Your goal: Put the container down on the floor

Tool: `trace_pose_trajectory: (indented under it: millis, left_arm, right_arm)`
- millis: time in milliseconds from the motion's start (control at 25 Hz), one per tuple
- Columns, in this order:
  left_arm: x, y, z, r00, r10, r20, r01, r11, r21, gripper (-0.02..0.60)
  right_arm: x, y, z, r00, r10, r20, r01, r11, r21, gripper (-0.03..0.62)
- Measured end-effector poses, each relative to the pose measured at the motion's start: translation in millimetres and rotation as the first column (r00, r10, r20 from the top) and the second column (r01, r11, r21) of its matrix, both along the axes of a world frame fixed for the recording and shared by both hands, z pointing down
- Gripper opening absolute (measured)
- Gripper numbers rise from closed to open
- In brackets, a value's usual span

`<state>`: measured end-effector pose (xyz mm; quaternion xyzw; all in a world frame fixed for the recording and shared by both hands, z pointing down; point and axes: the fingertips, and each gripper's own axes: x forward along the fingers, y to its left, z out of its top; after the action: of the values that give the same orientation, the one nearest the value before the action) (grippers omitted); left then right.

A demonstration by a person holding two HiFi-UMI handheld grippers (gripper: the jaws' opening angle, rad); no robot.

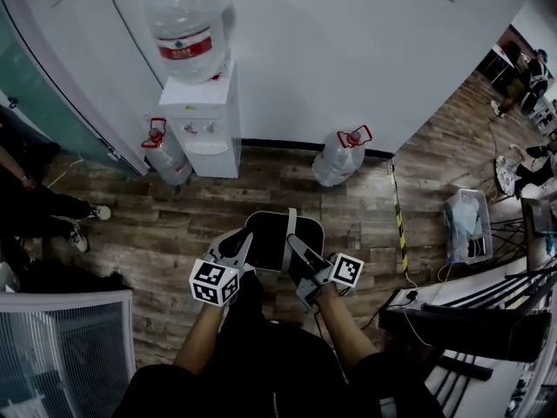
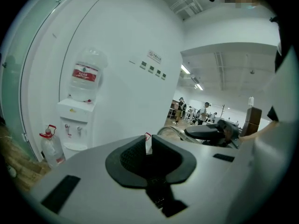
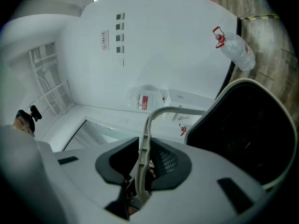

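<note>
A black container with a grey bail handle hangs above the wooden floor, just in front of me. My right gripper is shut on that handle; in the right gripper view the grey handle runs up between the pads of the right gripper, and the container's dark inside fills the right side. My left gripper sits at the container's left rim. In its own view the left gripper stands a narrow gap apart with nothing in it.
A white water dispenser with a big bottle stands at the wall. Two spare bottles lie on the floor beside it. A chair back is at bottom left, a person's feet at left, a clear plastic box and a desk at right.
</note>
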<state>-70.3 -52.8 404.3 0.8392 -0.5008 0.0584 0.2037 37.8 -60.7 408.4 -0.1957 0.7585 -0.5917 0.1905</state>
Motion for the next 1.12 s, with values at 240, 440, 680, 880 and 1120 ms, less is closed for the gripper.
trace_pose_trajectory:
  millis: [240, 440, 680, 880, 1120]
  left_arm:
    - [-23.6, -70.1, -2.3, 0.998, 0.055, 0.009, -0.055, 0.999, 0.002, 0.049]
    - [-48.7, -115.3, -3.8, 0.997, 0.073, 0.004, -0.073, 0.997, -0.003, 0.049]
    - [-69.6, -154.6, 2.9, 0.995, 0.097, -0.002, -0.097, 0.995, -0.020, 0.049]
    - [-68.8, -179.1, 9.9, 0.994, 0.106, -0.010, -0.106, 0.994, -0.037, 0.049]
    - [-65.4, -213.6, 18.8, 0.996, 0.084, -0.008, -0.084, 0.995, -0.050, 0.049]
  right_arm:
    - [-20.5, -72.3, -4.0, 0.999, 0.032, 0.005, -0.032, 0.999, 0.023, 0.083]
    - [-37.1, -123.4, -2.2, 0.999, 0.050, -0.021, -0.049, 0.999, 0.018, 0.083]
    - [-52.3, -170.6, 2.1, 0.996, 0.079, -0.052, -0.078, 0.997, 0.019, 0.083]
    - [-59.0, -200.6, 5.9, 0.995, 0.076, -0.060, -0.076, 0.997, 0.005, 0.083]
    - [-60.8, -235.1, 17.4, 0.997, 0.051, -0.061, -0.052, 0.999, -0.011, 0.083]
